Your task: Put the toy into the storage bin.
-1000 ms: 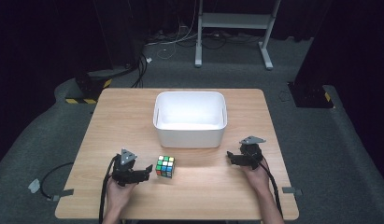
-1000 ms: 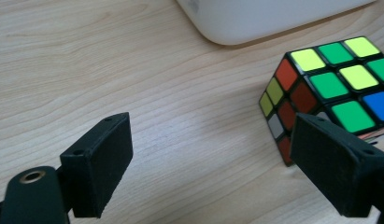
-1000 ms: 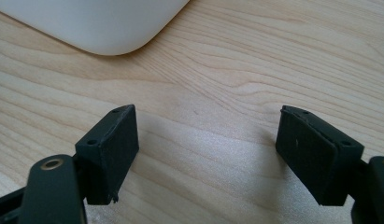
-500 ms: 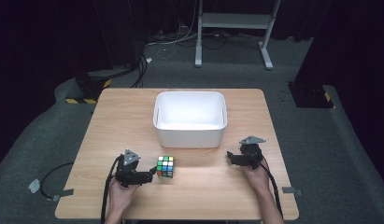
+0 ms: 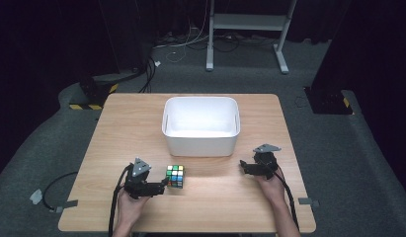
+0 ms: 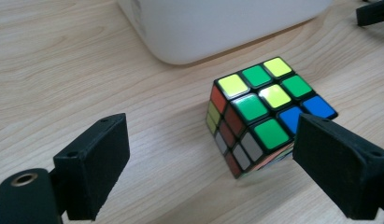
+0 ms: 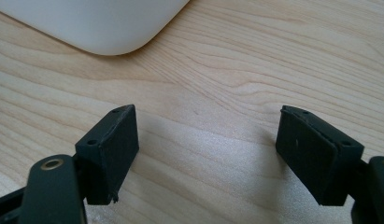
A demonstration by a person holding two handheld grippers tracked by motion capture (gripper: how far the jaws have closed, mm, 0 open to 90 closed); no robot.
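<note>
Left gripper (image 5: 161, 186) spread wide, jaws flanking cube (image 6: 266, 112) without touching, right gripper (image 5: 244, 165) gaping over bare table (image 5: 215, 197), bin (image 5: 201, 123) sitting behind.

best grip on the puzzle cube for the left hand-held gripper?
Probably clamp two opposite flat side faces of the puzzle cube, coming in low along the table from the left hand-held gripper, whose jaws stand open. The cube sits flat, apart from the white bin, so both side faces are free.

Left tongs (image 5: 163, 185) closer to the cube (image 5: 175, 176) now.
</note>
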